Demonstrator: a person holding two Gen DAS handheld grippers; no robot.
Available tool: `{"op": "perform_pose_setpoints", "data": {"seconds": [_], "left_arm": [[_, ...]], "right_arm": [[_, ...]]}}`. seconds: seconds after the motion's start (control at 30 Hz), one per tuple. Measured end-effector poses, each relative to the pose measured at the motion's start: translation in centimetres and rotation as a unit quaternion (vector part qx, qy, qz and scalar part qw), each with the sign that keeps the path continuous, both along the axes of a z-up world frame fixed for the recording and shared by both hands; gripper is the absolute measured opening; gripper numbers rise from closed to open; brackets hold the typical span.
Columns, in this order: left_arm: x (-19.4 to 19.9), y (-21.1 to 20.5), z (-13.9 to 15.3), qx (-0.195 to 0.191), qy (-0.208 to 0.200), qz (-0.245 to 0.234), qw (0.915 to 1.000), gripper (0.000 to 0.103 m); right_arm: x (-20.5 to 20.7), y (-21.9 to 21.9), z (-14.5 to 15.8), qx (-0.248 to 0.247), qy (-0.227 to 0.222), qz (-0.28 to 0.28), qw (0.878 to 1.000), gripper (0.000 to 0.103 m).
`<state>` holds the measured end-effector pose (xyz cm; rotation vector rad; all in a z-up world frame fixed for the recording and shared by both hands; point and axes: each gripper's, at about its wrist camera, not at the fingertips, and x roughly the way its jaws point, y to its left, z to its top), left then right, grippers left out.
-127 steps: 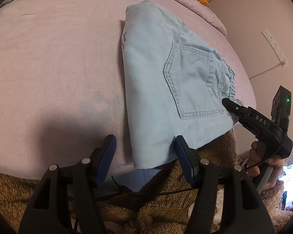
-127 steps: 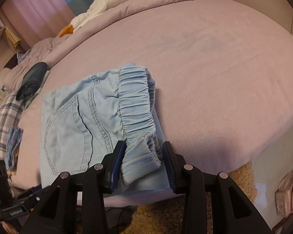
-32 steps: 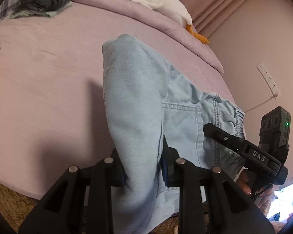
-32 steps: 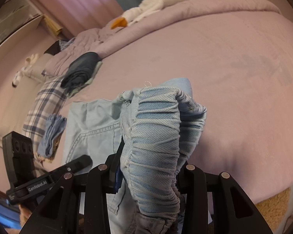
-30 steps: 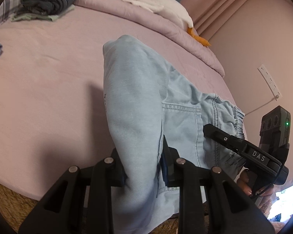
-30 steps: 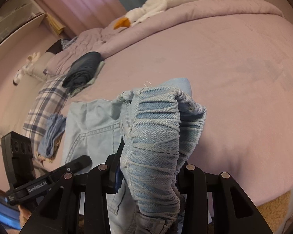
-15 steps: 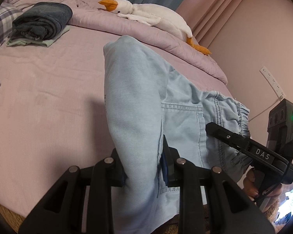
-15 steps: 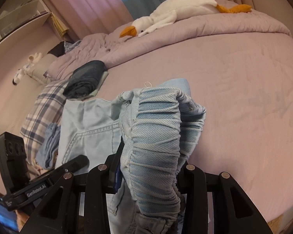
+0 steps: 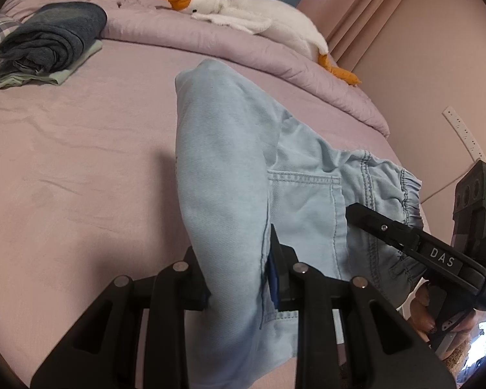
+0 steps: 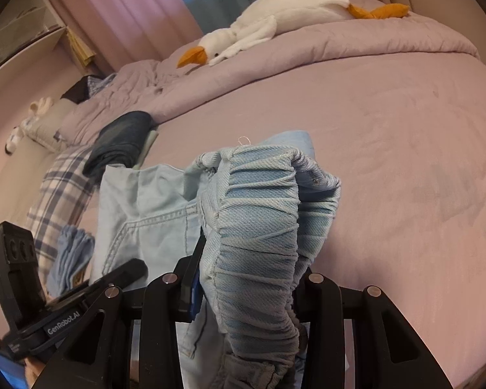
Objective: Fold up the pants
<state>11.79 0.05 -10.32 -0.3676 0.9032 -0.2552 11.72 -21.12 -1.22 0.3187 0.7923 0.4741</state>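
Light blue denim pants [image 9: 236, 175], folded into a bundle, hang lifted above the pink bed [image 9: 64, 168]. My left gripper [image 9: 236, 278] is shut on the folded leg end of the pants. My right gripper [image 10: 249, 282] is shut on the elastic waistband [image 10: 259, 220]. The right gripper also shows in the left wrist view [image 9: 405, 243] at the waistband side; the left gripper shows in the right wrist view [image 10: 81, 301] at lower left. The back pocket [image 9: 304, 207] faces up between them.
A white plush goose [image 9: 252, 9] lies on the rolled duvet at the far side. Folded dark clothes [image 9: 52, 35] sit on a pale green item at far left. A plaid cloth [image 10: 58, 201] and a small blue folded piece [image 10: 71, 259] lie at the left edge. A wall [image 9: 437, 64] stands right.
Both grippers closed on the pants and lifted them off the bed's near edge. Over the last second they have carried the pants higher and further over the bed.
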Motion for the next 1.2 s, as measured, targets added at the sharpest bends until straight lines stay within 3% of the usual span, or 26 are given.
{"op": "perform_pose_setpoints", "data": {"seconds": [0.47, 0.63, 0.83, 0.97, 1.07, 1.2], "left_arm": [[3.8, -0.5, -4.2, 0.020, 0.042, 0.007, 0.9989, 0.027], [4.1, -0.4, -5.4, 0.029, 0.058, 0.021, 0.9977, 0.035], [2.7, -0.1, -4.9, 0.048, 0.056, 0.037, 0.9966, 0.043], [0.5, 0.7, -3.4, 0.054, 0.046, 0.055, 0.9960, 0.053], [-1.7, 1.5, -1.6, 0.045, 0.021, 0.069, 0.9964, 0.080], [-4.8, 2.1, 1.4, 0.030, -0.017, 0.077, 0.9965, 0.092]], "right_arm": [[4.0, 0.6, -2.9, -0.011, 0.050, -0.010, 0.999, 0.041], [4.7, 0.7, -4.1, -0.022, 0.066, -0.013, 0.997, 0.041], [4.7, 0.1, -4.6, -0.027, 0.083, -0.026, 0.996, 0.049], [4.1, -0.8, -4.2, -0.024, 0.086, -0.033, 0.995, 0.055], [2.5, -2.0, -3.0, -0.038, 0.063, -0.062, 0.995, 0.065], [-0.3, -3.8, -0.5, -0.027, 0.018, -0.078, 0.996, 0.069]]}}
